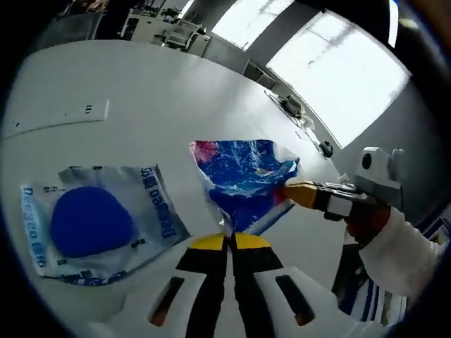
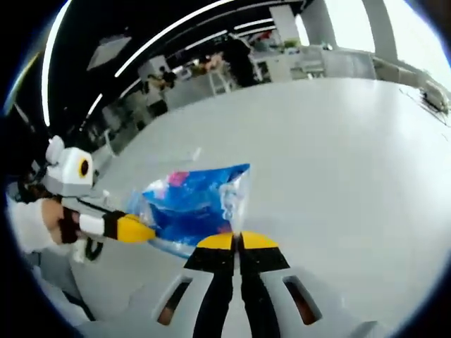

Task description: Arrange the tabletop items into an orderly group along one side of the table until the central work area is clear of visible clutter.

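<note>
Both grippers pinch 1 crinkled blue-and-pink plastic packet (image 1: 243, 179) above the white bench (image 1: 141, 84): left gripper (image 1: 230, 243) closed on its near corner, right gripper (image 2: 237, 243) closed on the opposite edge. A clear packet holding a round blue pad (image 1: 95, 218) lies flat beside it. Judgement: move both hands together, keep the film taut, and set it touching that packet at the bench's side.

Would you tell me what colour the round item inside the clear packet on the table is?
Solid blue; the packet shows best in the left gripper view.
</note>
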